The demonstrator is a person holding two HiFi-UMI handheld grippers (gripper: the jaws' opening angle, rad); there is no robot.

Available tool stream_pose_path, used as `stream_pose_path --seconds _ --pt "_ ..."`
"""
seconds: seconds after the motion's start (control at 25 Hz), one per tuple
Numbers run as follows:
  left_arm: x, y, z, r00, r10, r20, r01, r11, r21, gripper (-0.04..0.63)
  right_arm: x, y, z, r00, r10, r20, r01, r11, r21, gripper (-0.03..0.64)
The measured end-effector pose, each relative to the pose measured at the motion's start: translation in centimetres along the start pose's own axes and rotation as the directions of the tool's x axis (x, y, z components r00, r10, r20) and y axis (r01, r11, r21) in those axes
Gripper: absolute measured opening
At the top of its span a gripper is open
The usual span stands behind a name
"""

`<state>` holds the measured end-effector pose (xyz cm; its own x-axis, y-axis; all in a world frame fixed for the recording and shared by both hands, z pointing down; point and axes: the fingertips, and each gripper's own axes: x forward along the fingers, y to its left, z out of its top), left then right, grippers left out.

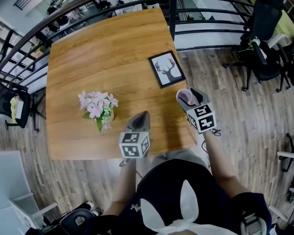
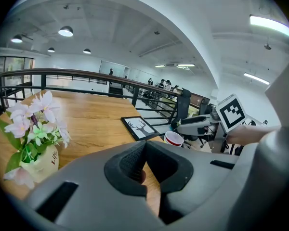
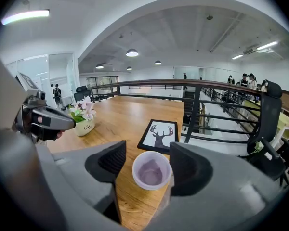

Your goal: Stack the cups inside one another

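A single cup point(image 1: 186, 97), pale purple inside and white with a red band outside point(image 2: 173, 138), stands by the wooden table's point(image 1: 103, 53) right edge. My right gripper point(image 1: 190, 98) has the cup point(image 3: 151, 170) between its jaws. The right pad sits against the rim, and a thin strip of wood shows between the left pad and the cup. My left gripper point(image 1: 142, 115) hovers over the table's front edge with its jaws point(image 2: 145, 150) shut and nothing between them. No other cup is in view.
A small pot of pink flowers point(image 1: 102, 112) stands left of my left gripper. A framed deer picture point(image 1: 166, 68) lies just beyond the cup. A black railing point(image 1: 172, 9) runs behind the table, and office chairs point(image 1: 264, 43) stand on the floor to the right.
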<state>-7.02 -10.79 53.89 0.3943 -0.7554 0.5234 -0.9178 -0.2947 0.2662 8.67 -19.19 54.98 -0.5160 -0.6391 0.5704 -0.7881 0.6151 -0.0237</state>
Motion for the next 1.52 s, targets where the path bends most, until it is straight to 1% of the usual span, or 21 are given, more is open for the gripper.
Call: stream_pose_path --seconds 0.2,0.28,0.44,0.56,0.72,1.0,1.2,1.52 --pt "-0.3 0.0 0.1 1.0 0.004 0.003 -0.004 1.0 -0.001 0.015 -0.8 0.2 1.0 0.999 -0.003 0.033 0.004 1.0 -0.02 0.153" --pt "-0.4 -0.1 0.1 1.0 0.004 0.005 -0.004 1.0 -0.001 0.015 -1.2 0.3 1.4 0.999 0.003 0.05 -0.002 1.0 -0.024 0.093" --pt "-0.4 -0.4 0.3 1.0 -0.001 0.01 0.001 1.0 0.004 0.015 -1.8 0.7 1.9 0.997 0.028 0.07 -0.026 0.999 -0.029 -0.001" --pt "-0.4 -0.9 0.4 1.0 -0.006 0.012 0.006 1.0 0.007 0.015 -2.2 1.2 1.9 0.996 0.064 0.066 -0.063 0.998 -0.021 -0.002" --pt "-0.5 -1.4 0.2 1.0 -0.015 0.011 0.015 1.0 0.012 0.015 -2.9 2.3 2.0 0.992 0.103 0.079 -0.101 0.994 -0.035 -0.002" --pt "-0.9 -2.3 -0.1 1.0 -0.027 0.009 0.027 0.999 0.022 0.015 -4.0 3.3 2.3 0.989 0.12 0.089 -0.115 0.992 -0.057 -0.002" --pt "-1.3 -2.9 -0.2 0.999 -0.033 0.011 0.033 0.999 0.027 0.015 -4.6 4.6 2.2 0.986 0.148 0.08 -0.142 0.987 -0.079 -0.003" --pt "-2.3 -3.4 -0.6 0.999 -0.036 0.017 0.036 0.999 0.024 0.015 -5.2 5.8 1.9 0.984 0.165 0.072 -0.157 0.983 -0.099 -0.003"
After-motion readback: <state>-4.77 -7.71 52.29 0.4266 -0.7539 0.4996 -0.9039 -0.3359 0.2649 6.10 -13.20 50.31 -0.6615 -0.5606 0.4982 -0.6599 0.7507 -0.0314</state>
